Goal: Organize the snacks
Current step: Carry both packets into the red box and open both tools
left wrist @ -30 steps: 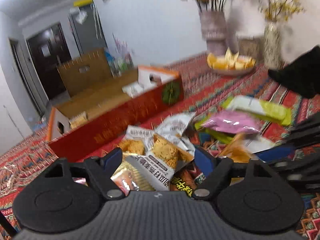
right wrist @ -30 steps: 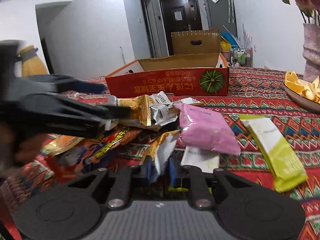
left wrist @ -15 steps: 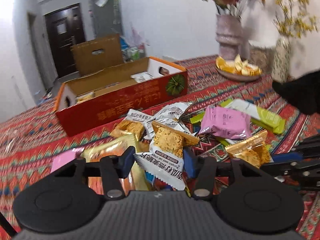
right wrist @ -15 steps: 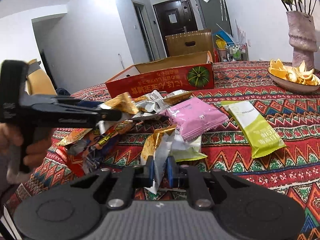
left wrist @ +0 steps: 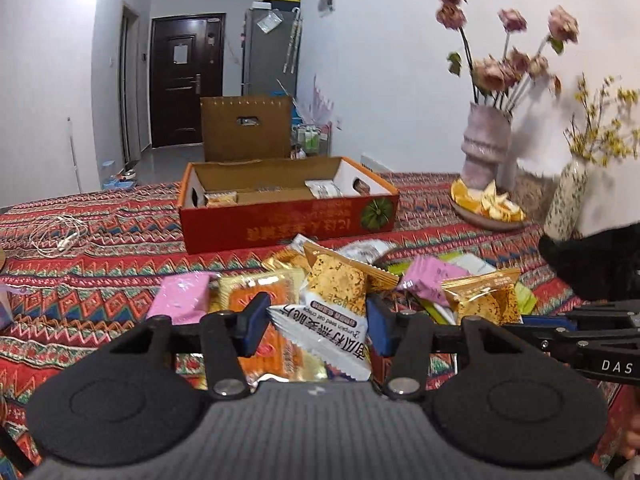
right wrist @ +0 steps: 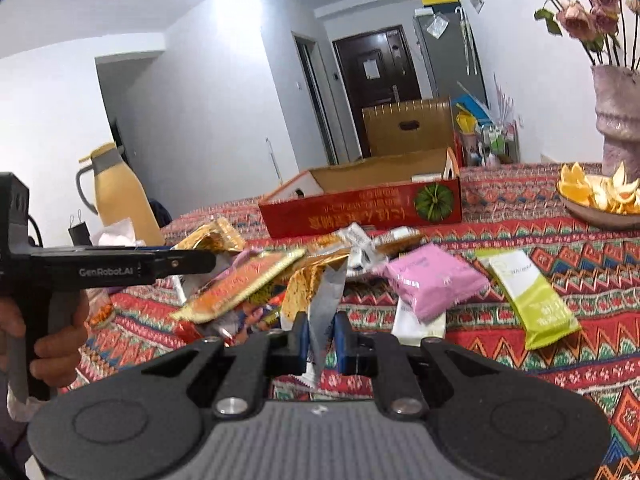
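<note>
My left gripper (left wrist: 316, 326) is shut on a white and gold pumpkin seed crisp packet (left wrist: 334, 300), held up off the snack pile. In the right wrist view the right gripper (right wrist: 322, 338) is shut on the edge of a gold and white packet (right wrist: 320, 300) that stands upright between its blue pads. That packet (left wrist: 484, 300) also shows in the left wrist view, at the right. A red cardboard box (left wrist: 288, 224) lies open beyond the pile, with a few packets inside. Pink (right wrist: 432, 284), green (right wrist: 532, 300) and orange-gold (right wrist: 240, 284) packets lie on the patterned tablecloth.
A plate of orange peel (left wrist: 486, 208) and two flower vases (left wrist: 484, 148) stand at the back right. A white cable (left wrist: 60, 232) lies at the left. In the right wrist view a yellow jug (right wrist: 120, 196) stands far left, and a hand (right wrist: 52, 344) grips the left tool.
The left jaws closed on the crisp packet, rolled level and rose with it. The right gripper lifted its gold and white packet up from the pile.
</note>
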`<action>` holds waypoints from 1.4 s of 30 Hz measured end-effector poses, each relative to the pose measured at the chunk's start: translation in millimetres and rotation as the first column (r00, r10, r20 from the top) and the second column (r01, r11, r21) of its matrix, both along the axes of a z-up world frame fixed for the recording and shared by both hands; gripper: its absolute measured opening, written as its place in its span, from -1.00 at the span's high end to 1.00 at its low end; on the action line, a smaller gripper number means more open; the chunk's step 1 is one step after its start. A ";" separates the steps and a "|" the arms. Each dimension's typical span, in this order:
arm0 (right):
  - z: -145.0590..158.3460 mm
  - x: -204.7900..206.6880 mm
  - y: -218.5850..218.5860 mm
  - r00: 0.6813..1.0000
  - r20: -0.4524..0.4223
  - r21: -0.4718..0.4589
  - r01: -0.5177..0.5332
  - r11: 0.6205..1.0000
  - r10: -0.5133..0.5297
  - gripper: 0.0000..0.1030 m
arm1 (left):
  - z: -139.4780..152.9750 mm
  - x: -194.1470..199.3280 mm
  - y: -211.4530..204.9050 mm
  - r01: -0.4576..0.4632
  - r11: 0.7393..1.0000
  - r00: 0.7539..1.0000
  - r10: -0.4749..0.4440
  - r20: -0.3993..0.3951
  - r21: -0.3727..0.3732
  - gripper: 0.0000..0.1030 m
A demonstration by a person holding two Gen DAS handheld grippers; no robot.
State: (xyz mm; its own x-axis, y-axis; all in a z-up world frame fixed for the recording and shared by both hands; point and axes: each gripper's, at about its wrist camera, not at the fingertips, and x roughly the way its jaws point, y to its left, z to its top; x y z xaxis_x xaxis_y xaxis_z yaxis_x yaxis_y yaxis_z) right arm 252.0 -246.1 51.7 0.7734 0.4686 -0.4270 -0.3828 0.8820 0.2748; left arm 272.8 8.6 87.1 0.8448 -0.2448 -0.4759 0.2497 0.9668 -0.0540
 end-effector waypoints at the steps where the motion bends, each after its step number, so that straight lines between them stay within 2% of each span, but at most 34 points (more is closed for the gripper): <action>1: 3.1 1.4 0.0 1.000 0.008 -0.001 -0.002 1.000 0.002 0.75 | 3.6 0.8 3.5 -0.004 1.000 1.000 0.004 0.007 -0.005 0.00; 6: 27.5 17.6 1.5 0.997 0.077 -0.039 -0.007 0.999 0.010 0.75 | 31.2 18.0 14.6 -0.018 0.999 0.998 0.020 0.062 -0.042 0.00; 12: 61.9 62.2 0.9 0.986 0.162 -0.099 -0.010 0.995 0.026 0.75 | 54.6 59.3 24.6 -0.044 0.997 0.994 0.049 0.093 -0.058 0.00; 19: 89.7 143.0 2.2 0.978 0.204 -0.135 -0.005 0.991 0.032 0.75 | 64.8 129.4 40.3 -0.063 0.991 0.994 0.073 0.085 -0.115 0.00; 23: 96.0 199.6 11.1 0.978 0.203 -0.128 -0.023 0.991 0.049 0.75 | 55.1 186.6 47.2 -0.111 0.989 0.992 0.117 0.053 -0.102 0.00; 28: 90.7 279.9 31.1 0.985 0.150 -0.122 -0.067 0.990 0.085 0.75 | 36.1 265.1 54.9 -0.166 0.979 0.986 0.164 -0.028 -0.120 0.00; 31: 81.8 331.0 46.8 0.991 0.096 -0.144 -0.074 0.987 0.089 0.75 | 26.0 312.4 52.6 -0.153 0.978 0.986 0.142 -0.089 -0.143 0.00; 36: 52.7 415.1 66.5 0.997 -0.036 -0.194 -0.076 0.978 0.070 0.75 | -3.7 383.3 40.9 -0.135 0.984 0.974 0.110 -0.197 -0.115 0.00; 39: 28.6 455.5 70.7 0.990 -0.136 -0.204 -0.070 0.976 0.043 0.75 | -22.2 412.4 37.4 -0.146 0.984 0.959 0.116 -0.260 -0.099 -0.04; 42: 6.5 486.6 72.5 0.976 -0.216 -0.214 -0.068 0.975 0.021 0.73 | -32.5 424.9 34.1 -0.137 0.987 0.949 0.106 -0.298 -0.084 -0.10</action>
